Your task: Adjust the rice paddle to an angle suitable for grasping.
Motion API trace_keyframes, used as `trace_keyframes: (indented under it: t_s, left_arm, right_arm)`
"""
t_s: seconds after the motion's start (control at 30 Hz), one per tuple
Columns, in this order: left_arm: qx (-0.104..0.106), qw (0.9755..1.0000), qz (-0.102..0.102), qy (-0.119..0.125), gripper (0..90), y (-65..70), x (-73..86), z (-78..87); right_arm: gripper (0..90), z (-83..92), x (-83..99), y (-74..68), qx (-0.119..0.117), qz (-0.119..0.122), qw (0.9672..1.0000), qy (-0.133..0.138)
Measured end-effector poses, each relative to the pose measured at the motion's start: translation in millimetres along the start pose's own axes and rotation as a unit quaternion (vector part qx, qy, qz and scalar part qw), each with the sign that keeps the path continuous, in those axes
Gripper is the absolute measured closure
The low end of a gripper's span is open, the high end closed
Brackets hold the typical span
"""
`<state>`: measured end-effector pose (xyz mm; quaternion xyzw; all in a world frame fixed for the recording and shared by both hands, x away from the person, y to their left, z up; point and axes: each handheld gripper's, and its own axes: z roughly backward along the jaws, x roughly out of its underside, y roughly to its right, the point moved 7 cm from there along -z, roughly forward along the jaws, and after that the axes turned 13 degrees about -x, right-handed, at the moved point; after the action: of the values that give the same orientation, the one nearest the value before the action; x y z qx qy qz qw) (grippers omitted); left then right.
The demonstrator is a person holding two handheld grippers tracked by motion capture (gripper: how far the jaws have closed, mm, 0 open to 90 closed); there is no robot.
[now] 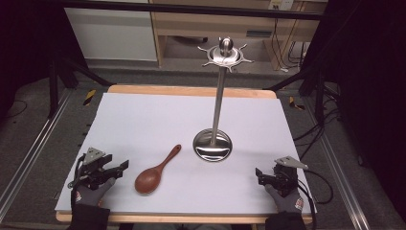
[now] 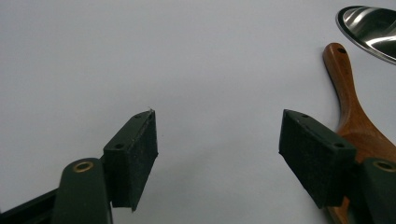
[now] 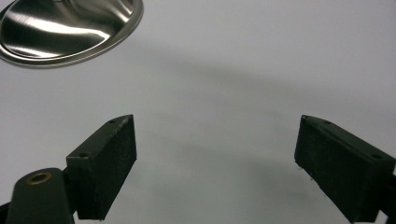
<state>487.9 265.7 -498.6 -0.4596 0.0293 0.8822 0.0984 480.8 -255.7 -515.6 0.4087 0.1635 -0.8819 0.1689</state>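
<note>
A brown wooden spoon [image 1: 155, 172] lies flat on the white table cover, bowl toward me, handle pointing up and right toward a steel utensil stand [image 1: 213, 143]. The stand has a round shiny base, a tall pole and a hooked top ring [image 1: 225, 53]. My left gripper [image 1: 122, 167] rests at the front left, open, just left of the spoon; in the left gripper view the spoon [image 2: 352, 116] lies beside the right jaw. My right gripper [image 1: 260, 176] sits at the front right, open and holding nothing, with the stand's base [image 3: 70, 28] ahead to its left.
The white cover [image 1: 143, 124] lies over a wooden table [image 1: 191, 90]. Beyond the far edge stand wooden furniture [image 1: 215, 24] and a white panel [image 1: 110, 33]. Dark frame legs and cables flank both sides on the floor.
</note>
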Motion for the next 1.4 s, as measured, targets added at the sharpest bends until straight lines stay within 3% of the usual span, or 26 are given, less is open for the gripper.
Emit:
trace_keyframes:
  t_s: [0.17, 0.67, 1.4]
  left_arm:
    - [0.001, 1.0, -0.008, 0.005, 27.6, 6.8, -2.2, 1.3]
    - [0.017, 0.9993, -0.03, 0.01, 29.4, 26.8, -12.3, 8.4]
    - [0.052, 0.9949, -0.085, 0.015, 29.6, 73.4, -31.7, 21.3]
  right_arm:
    - [12.0, -0.4, 0.3, -1.8, -0.008, 0.0, 1.0, -0.002]
    - [12.0, -1.8, 2.2, -2.6, -0.003, 0.004, 0.9999, -0.01]
    - [12.0, -0.6, 2.3, -6.0, -0.008, 0.009, 0.9999, -0.009]
